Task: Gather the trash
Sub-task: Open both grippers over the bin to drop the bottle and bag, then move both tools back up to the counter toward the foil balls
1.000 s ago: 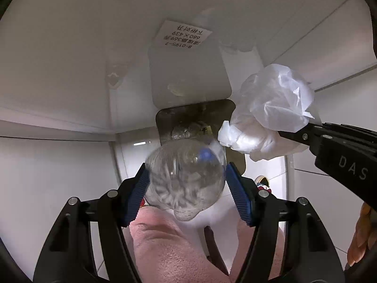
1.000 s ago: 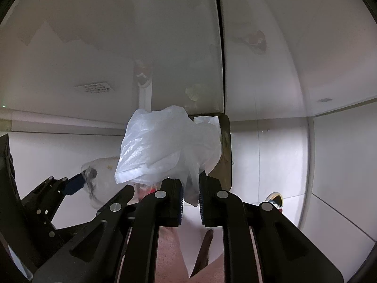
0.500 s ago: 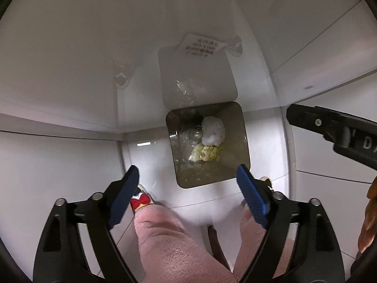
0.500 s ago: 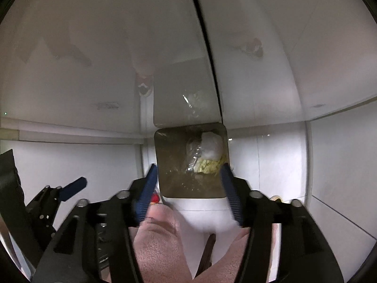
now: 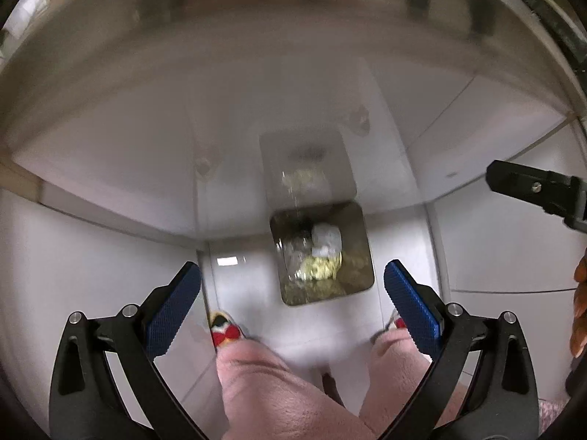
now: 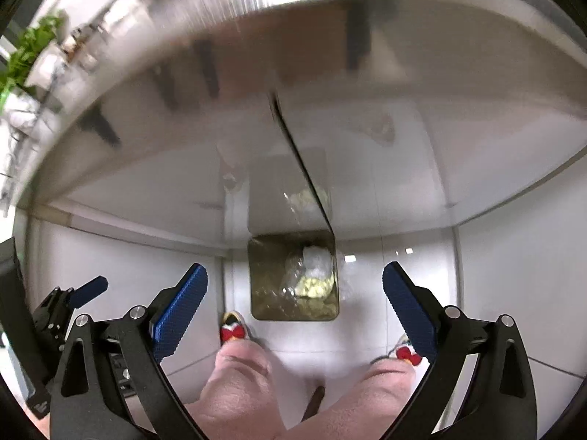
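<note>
Trash (image 5: 320, 256) now lies at the bottom of the bin (image 5: 357, 216), the square dark opening that both wrist views look down into. One second ago my left gripper (image 5: 292, 306) held a clear plastic bottle above this opening, and my right gripper (image 6: 295, 302) held a crumpled white plastic bag (image 6: 318, 256). Half a second ago both were already released. Now I see the white bag resting inside the bin, on top of something yellowish, with a clear crumpled piece beside it that I believe is the bottle, though the picture is blurred there.

The jaws of the left gripper stand wide apart with nothing between them, and the jaws of the right gripper are the same, wide apart and empty. Both grippers hang above the bin, and compared with half a second ago the bin looks smaller in both views, so I judge I am lifting them away from it. A steel edge (image 6: 367, 55) has come into the upper part of both views, well above the bin. Below the bin in the picture I see pink trouser legs (image 5: 271, 392) and patterned slippers (image 5: 223, 326) on the white floor (image 5: 110, 249).

For the task, this pair of items is deposited. The next step, in my judgement, is to look for more trash elsewhere.
</note>
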Available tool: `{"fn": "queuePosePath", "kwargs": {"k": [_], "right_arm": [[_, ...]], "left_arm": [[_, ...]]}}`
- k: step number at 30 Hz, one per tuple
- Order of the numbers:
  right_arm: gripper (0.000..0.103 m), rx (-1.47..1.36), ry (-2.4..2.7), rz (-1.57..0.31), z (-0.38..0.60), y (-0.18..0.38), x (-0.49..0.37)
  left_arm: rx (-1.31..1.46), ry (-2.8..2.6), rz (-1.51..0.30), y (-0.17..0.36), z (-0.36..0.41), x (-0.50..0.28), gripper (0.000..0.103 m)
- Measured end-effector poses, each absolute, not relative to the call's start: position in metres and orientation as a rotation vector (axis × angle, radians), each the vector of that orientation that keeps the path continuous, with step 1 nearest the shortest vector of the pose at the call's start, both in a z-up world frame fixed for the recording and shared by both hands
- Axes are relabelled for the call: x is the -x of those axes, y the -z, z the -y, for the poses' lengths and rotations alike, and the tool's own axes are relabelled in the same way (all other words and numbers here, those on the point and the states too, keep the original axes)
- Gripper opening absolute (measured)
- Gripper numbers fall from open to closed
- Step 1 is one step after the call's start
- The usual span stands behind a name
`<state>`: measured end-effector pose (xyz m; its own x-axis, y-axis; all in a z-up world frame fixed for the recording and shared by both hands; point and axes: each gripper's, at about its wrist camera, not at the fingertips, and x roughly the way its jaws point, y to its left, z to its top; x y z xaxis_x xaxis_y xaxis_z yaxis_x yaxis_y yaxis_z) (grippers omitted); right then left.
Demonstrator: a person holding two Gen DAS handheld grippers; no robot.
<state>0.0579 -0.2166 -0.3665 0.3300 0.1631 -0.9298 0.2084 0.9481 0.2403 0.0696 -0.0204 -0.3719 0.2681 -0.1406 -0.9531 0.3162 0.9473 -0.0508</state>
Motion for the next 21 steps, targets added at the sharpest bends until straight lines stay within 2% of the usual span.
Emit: {"fn": "queuePosePath", "kwargs": {"k": [6, 12, 21], "right_arm": [[0.097, -0.297, 0.031, -1.097, 0.230, 0.298, -0.042], [0.097, -0.243, 0.054, -0.935, 0.247, 0.237, -0.047], [0.097, -0.215, 0.091, -0.869, 0.268, 0.217, -0.093]], "left_arm": [[-0.148, 0.306, -1.132, 0.312, 0.014, -0.070, 0.095], [-0.124, 0.312, -1.074, 0.265, 0.014, -0.079, 0.095], [-0.105, 0.330, -0.960, 0.206, 0.025, -0.124, 0.094]]}}
